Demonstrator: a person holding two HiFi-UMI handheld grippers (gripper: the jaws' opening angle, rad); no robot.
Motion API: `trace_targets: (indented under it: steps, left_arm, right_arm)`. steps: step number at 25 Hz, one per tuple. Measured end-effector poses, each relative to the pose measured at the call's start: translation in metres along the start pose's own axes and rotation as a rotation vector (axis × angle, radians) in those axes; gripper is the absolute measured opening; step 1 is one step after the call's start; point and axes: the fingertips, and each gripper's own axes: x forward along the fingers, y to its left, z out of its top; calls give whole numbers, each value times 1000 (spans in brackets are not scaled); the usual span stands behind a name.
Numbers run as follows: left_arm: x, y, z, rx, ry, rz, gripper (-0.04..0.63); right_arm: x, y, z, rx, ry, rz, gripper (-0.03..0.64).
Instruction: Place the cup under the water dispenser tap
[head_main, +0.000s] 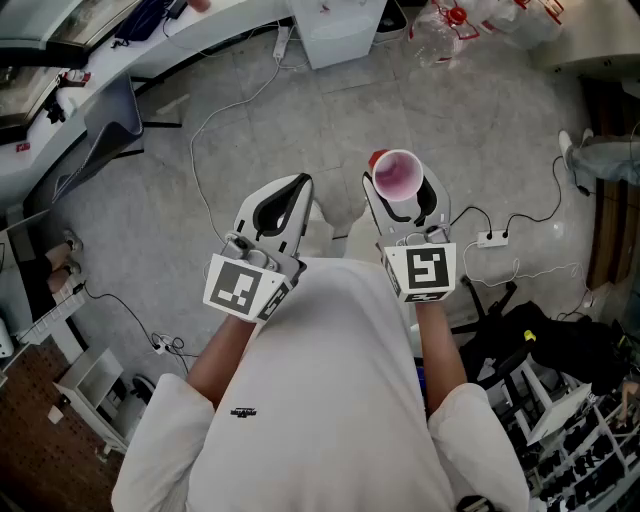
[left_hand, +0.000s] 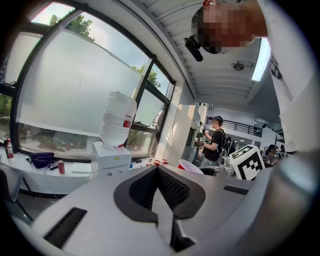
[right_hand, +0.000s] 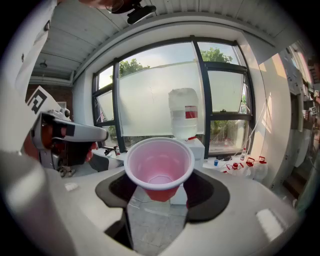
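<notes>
A pink cup (right_hand: 159, 167) sat upright between the jaws of the right gripper (head_main: 402, 198), which were spread wide and pressed against its sides. Straight beyond those jaws stood the water dispenser (right_hand: 196, 146). The left gripper (left_hand: 158, 170) held its jaws closed together on nothing.

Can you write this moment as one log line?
right tool: shut on cup, upright | left tool: shut, empty | water dispenser: ahead, not reached

The cup (right_hand: 159, 170) is thin, smooth plastic. The left gripper (left_hand: 158, 172) and right gripper (head_main: 403, 188) have matt plastic shells and dark ribbed pads (left_hand: 175, 188). The floor (head_main: 300, 110) looks smooth, mottled stone.
</notes>
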Motion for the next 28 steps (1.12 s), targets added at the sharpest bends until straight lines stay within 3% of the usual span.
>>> trace_targets:
  steps: [5,13,21,28]
  left_arm:
    - [-9,-25,3,13,-16,28,6]
    - [-8,-52,15,25,-65,104,6]
    - [10,-74,8,35,-33,166,6]
    - [16,-87,-7,-5,-27,225,6]
  right_arm:
    - [-39,1,9,-56,-13,0,299]
    - [-67,-27,6,-37,-2,41,293]
    - [-85,-74,16,-45,-31,87,293]
    - [-81,-95,10,-50,-25,141,293]
